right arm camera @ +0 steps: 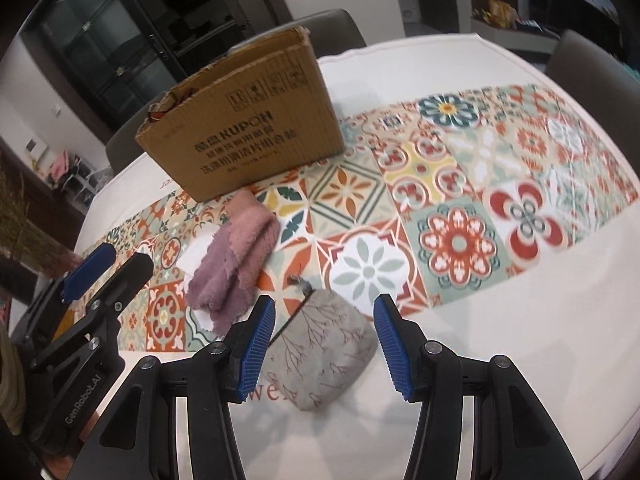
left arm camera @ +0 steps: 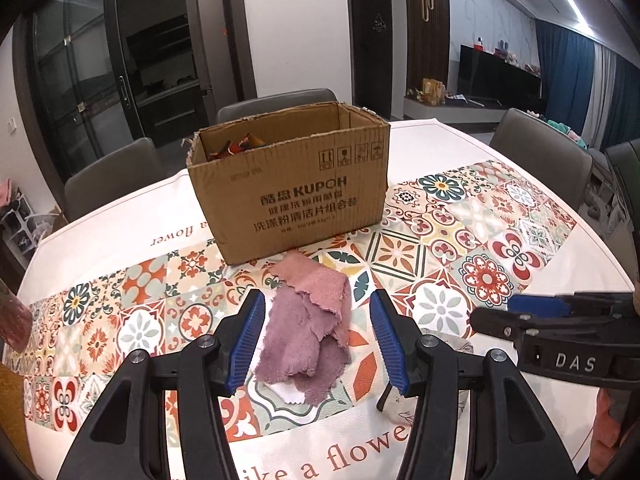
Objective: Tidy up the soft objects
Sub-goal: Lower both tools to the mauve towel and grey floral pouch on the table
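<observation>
A crumpled pink and mauve cloth (left arm camera: 308, 320) lies on the patterned tablecloth (left arm camera: 440, 208), just in front of an open cardboard box (left arm camera: 292, 184). My left gripper (left arm camera: 318, 312) hangs over the cloth, open, with a blue pad on each side and not pressing it. To its right, a grey pouch (right arm camera: 324, 356) printed with branches lies between the open pads of my right gripper (right arm camera: 324, 312). The cloth (right arm camera: 236, 264) and the box (right arm camera: 240, 128) also show in the right wrist view. Each gripper appears in the other's view: the right gripper (left arm camera: 494, 312) and the left gripper (right arm camera: 126, 256).
The box holds a few colourful items (left arm camera: 240, 148). Grey chairs (left arm camera: 540, 160) stand around the round table, one behind the box (left arm camera: 276, 102). A dried plant (right arm camera: 24, 224) stands at the table's left edge. White table margin (right arm camera: 520, 340) lies to the right.
</observation>
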Action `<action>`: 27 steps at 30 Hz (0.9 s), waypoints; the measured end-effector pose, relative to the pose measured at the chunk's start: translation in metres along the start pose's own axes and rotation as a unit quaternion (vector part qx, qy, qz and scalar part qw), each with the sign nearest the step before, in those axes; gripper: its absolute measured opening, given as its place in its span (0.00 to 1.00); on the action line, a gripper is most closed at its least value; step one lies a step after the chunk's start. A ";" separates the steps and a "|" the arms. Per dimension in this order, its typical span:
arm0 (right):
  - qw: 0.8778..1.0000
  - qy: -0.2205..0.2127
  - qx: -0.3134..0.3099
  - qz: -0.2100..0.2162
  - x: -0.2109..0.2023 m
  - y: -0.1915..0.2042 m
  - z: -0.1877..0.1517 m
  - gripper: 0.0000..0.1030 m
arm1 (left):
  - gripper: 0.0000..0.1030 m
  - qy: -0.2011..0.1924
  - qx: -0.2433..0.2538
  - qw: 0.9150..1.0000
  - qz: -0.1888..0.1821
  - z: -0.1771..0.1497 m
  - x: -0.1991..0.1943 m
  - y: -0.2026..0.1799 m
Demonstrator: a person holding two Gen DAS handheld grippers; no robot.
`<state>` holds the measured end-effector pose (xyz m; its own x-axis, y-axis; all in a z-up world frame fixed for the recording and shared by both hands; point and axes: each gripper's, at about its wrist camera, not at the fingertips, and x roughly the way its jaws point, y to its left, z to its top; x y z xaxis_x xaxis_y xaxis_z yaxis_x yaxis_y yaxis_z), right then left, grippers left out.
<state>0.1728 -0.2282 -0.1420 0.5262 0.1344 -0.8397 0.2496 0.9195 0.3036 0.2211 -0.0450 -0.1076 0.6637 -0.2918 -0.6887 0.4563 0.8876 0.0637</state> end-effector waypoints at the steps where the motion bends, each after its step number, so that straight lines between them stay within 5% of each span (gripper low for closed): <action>1: 1.000 0.002 0.006 0.001 0.002 -0.001 -0.002 0.51 | 0.52 0.000 0.000 1.000 -0.002 -0.001 0.001 0.001; 27: 0.995 0.056 0.084 -0.011 0.068 -0.025 -0.037 0.51 | 0.52 0.060 0.049 0.997 -0.010 -0.037 0.093 -0.011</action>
<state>0.1725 -0.2288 -0.2236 0.4272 0.1638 -0.8892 0.3976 0.8492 0.3475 0.2560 -0.0689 -0.1992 0.5804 -0.2599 -0.7717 0.5288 0.8410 0.1145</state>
